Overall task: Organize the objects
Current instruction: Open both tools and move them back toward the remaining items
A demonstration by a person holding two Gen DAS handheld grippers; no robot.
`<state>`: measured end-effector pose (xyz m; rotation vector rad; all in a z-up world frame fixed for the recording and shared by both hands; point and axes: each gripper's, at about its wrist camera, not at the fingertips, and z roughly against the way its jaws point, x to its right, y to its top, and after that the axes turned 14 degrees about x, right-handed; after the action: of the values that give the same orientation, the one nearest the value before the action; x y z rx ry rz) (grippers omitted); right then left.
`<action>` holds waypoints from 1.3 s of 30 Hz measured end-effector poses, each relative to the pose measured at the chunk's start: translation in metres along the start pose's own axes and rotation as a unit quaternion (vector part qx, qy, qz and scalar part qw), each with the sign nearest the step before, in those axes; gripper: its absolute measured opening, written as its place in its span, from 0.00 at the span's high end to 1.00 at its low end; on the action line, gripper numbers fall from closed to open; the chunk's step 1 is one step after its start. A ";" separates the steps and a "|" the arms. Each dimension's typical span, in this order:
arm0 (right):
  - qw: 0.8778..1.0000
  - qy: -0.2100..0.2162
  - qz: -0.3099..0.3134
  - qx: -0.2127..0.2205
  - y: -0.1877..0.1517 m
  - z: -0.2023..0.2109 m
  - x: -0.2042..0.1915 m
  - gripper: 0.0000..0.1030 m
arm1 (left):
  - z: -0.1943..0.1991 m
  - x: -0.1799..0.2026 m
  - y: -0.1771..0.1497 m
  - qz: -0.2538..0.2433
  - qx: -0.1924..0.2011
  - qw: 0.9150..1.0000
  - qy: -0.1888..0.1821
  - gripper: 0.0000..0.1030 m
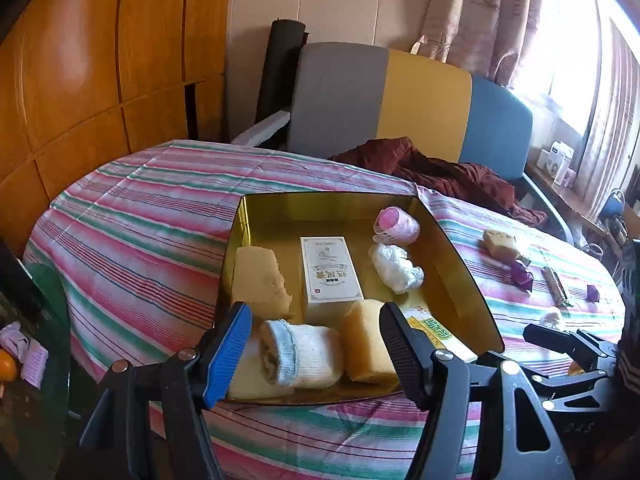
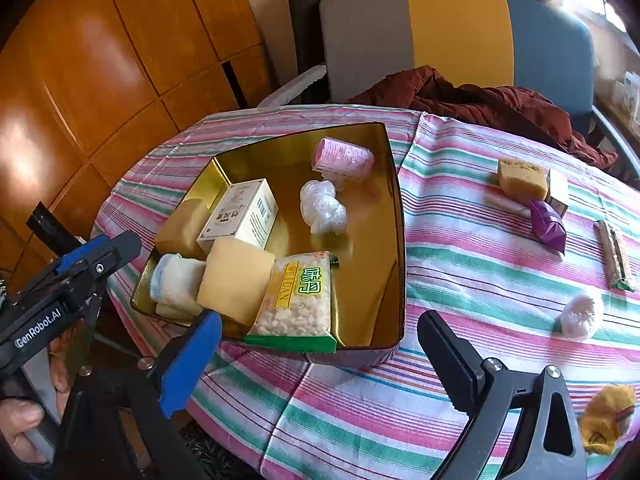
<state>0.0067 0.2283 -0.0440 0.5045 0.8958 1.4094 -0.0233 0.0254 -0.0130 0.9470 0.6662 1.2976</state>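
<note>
Mid-sort: gold tin [image 2: 394, 240] part-filled, you've nothing in either gripper.

Snack bag [image 2: 298, 294] lies in the tin's near corner w/ rolled sock [image 1: 302, 354] & sponges. Right gripper [image 2: 320, 354] jaws spread wide, empty; left gripper [image 1: 316, 344] half-spread, also empty. Next, I'd say: reach right for the wrapped ball [image 2: 580, 316] or yellow sock [image 2: 608, 416] on the striped cloth [image 2: 460, 280].

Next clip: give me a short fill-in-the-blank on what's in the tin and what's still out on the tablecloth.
1. The white carton lies inside the ___ tin.
2. The snack packet has a ___ bottom edge.
3. The purple wrapper lies ___ the tin, on the striped tablecloth.
4. Nothing sits between the right gripper's ___ jaws.

Missing: gold; green; outside; open
</note>
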 end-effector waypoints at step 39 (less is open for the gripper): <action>0.996 -0.064 -0.062 0.012 -0.009 0.032 0.072 0.03 | -0.014 0.052 0.006 -0.045 -0.034 0.995 -0.088 0.35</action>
<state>0.0321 0.3036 -0.0483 0.5431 0.8267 1.2412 -0.0294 0.0792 -0.0095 0.9532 0.5194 1.1363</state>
